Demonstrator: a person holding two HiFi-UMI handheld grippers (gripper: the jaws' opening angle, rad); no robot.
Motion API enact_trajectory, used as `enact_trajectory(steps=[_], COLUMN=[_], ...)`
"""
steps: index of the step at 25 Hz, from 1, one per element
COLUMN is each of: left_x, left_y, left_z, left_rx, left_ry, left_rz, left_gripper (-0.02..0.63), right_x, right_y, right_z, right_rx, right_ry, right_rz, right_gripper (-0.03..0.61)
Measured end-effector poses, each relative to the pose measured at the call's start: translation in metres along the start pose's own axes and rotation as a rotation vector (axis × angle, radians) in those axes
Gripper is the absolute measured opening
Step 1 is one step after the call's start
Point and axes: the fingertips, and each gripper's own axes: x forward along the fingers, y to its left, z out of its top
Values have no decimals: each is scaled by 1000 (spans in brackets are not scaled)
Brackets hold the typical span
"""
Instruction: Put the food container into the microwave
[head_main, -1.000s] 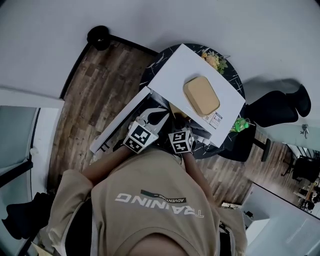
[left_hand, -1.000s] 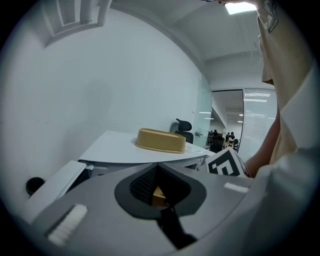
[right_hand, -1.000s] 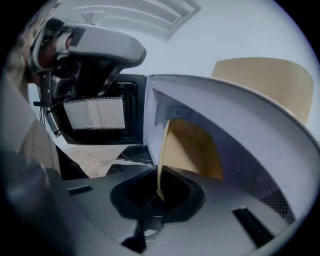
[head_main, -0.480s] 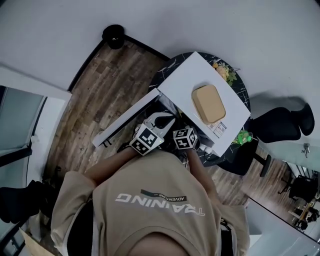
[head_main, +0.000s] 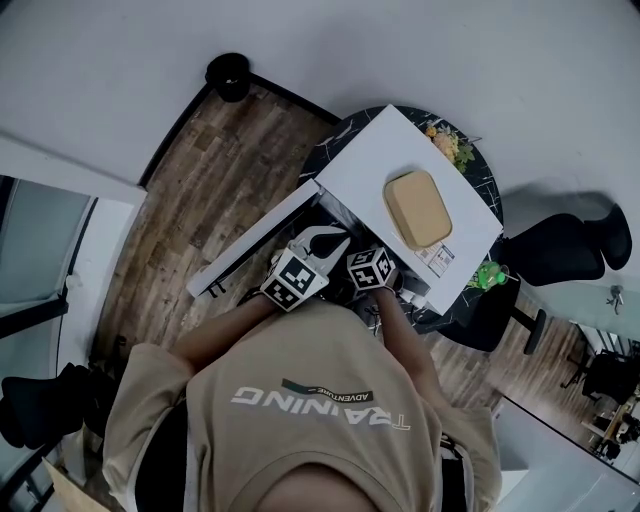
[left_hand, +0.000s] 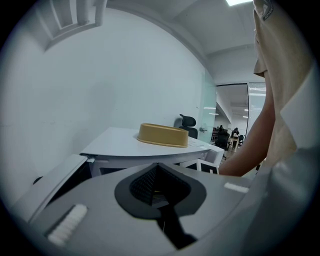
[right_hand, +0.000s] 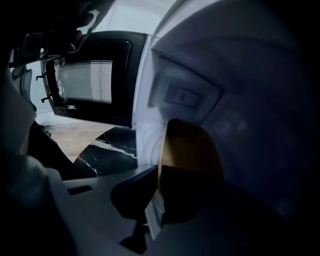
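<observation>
Task status at inspection: mostly carried out, not complete.

The microwave (head_main: 372, 165) stood on a black marbled table (right_hand: 106, 151) with its door (right_hand: 89, 82) swung fully open to the left. The right gripper (right_hand: 154, 201) was reached into the oven cavity, jaws clamped on the rim of the tan food container (right_hand: 192, 149). The container was past the door opening, with the grey inner wall (right_hand: 245, 115) directly behind it. It appeared to be tipped, its mouth turned toward the left. The cavity was dark, so it could not be established whether the container's base rested on the floor of the oven or hung clear of it.

The left gripper (left_hand: 157, 196) was held outside the oven, in front of the open door, with its jaws closed together and nothing between them. It took no part in the grip.

A second tan container-shaped item (head_main: 418, 208) lay on the microwave's white top, apart from both grippers. Whether it was a lid or another container could not be determined.

Done, on this evidence: door opened, container picked up and carried inside.

Outstanding, in my judgement: levelling the container, setting it on the cavity floor, letting go of the rim and drawing the right gripper out. The door would stand open unless shutting it is also wanted, which the task sentence does not state.
</observation>
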Motion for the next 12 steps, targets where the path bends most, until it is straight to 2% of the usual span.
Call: enact_trajectory(steps=[5, 9, 12], left_x=[-2, -4, -7], left_y=[4, 5, 6], left_z=[3, 4, 7], left_rx=[3, 3, 10], left_ry=[-7, -17, -23], left_rz=[6, 9, 9], left_gripper=[3, 3, 3], right_x=[3, 0, -5], right_y=[-6, -4, -2], right_z=[2, 5, 9], right_rx=[31, 13, -22], right_ry=[7, -4, -26], right_rz=[-3, -1, -18], right_gripper=[25, 25, 66])
